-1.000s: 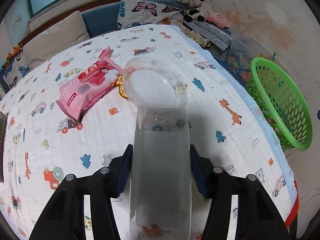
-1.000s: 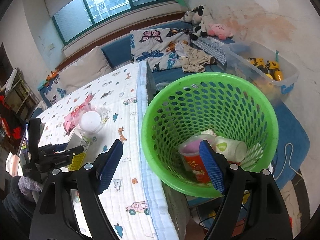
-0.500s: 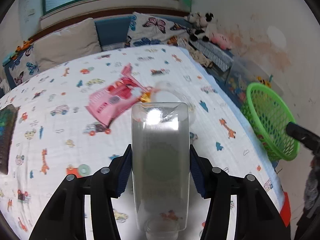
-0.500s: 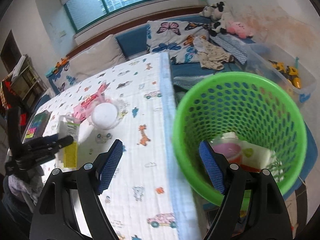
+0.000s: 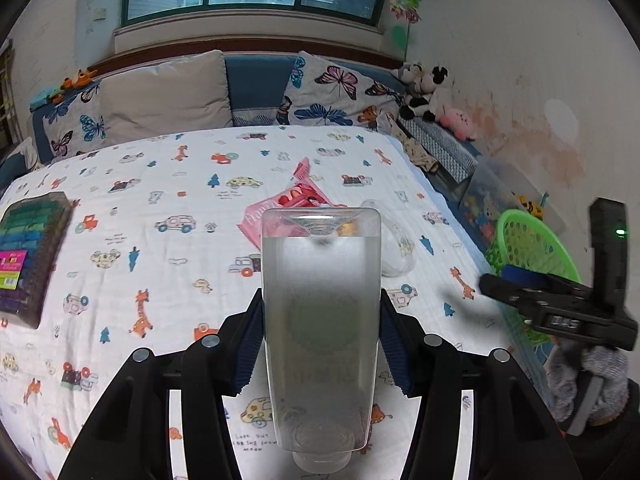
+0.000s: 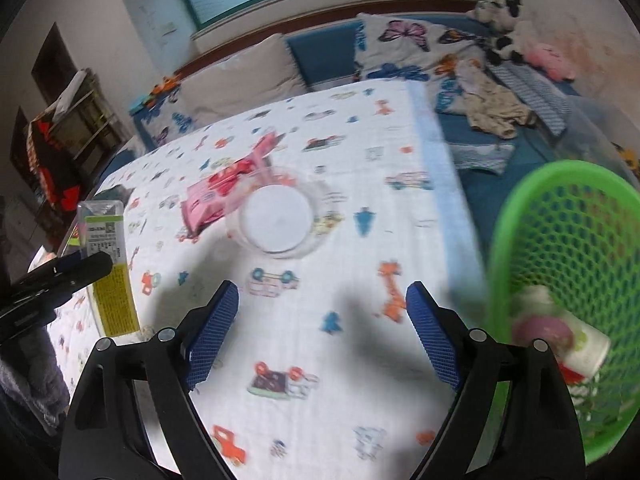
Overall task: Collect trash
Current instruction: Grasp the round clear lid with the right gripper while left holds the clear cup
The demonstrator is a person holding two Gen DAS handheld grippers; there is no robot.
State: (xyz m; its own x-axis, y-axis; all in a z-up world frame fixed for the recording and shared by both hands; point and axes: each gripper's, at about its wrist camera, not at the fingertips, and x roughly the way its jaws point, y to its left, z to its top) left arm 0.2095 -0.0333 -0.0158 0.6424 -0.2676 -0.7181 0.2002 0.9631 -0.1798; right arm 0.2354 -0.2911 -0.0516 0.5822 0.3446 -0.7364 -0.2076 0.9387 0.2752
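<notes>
While your left gripper [image 5: 320,344] clamps the clear plastic tube [image 5: 320,320] above the printed bedsheet [image 5: 160,260], your right gripper [image 6: 320,336] hangs with fingers apart, holding nothing; pink wrapper [image 6: 216,196] and clear round lid [image 6: 278,220] lie touching mid-sheet; green basket [image 6: 516,216], holding cups, sits beside the bed's right edge

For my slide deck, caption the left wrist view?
Left claw grips a clear tube above the patterned bedspread, green basket at right.
</notes>
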